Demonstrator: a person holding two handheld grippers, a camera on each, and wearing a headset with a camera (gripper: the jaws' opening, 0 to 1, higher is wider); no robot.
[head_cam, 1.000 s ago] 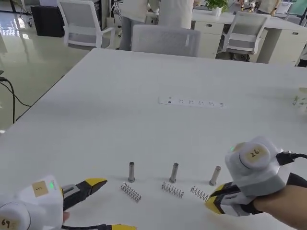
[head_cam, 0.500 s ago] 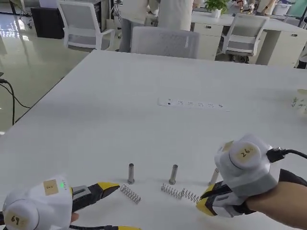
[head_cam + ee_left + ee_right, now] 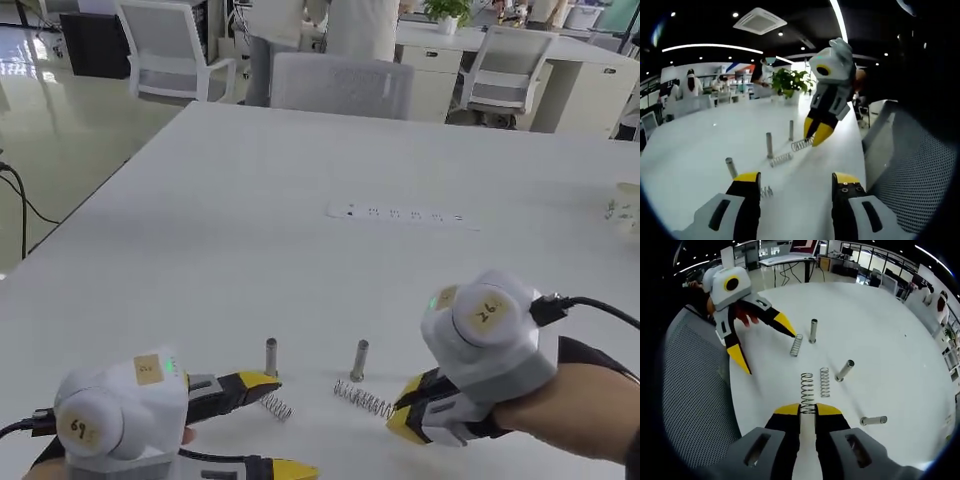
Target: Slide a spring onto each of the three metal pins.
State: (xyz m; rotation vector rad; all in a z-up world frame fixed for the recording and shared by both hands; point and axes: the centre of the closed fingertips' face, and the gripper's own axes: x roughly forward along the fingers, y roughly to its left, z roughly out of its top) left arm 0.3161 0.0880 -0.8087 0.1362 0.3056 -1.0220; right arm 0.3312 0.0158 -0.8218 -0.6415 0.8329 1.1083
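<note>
Spring (image 3: 807, 387), one of three, is gripped by its near end in the clenched yellow jaws of the right gripper (image 3: 808, 410); it stretches over the white table (image 3: 300, 200) just beside a second spring (image 3: 824, 381), near the middle pin (image 3: 845, 370) and the right pin (image 3: 873, 420). The left gripper (image 3: 282, 424) is spread wide and holds nothing, one tip close to the third spring (image 3: 275, 405) by the left pin (image 3: 271, 357). All three pins stand bare.

Each pin (image 3: 360, 360) is smooth grey metal with a dull sheen; each spring (image 3: 362, 399), thin bright wire. The table (image 3: 300, 200) is smooth, matt white. The chair (image 3: 690, 390) looks like woven mesh, perhaps cloth.
</note>
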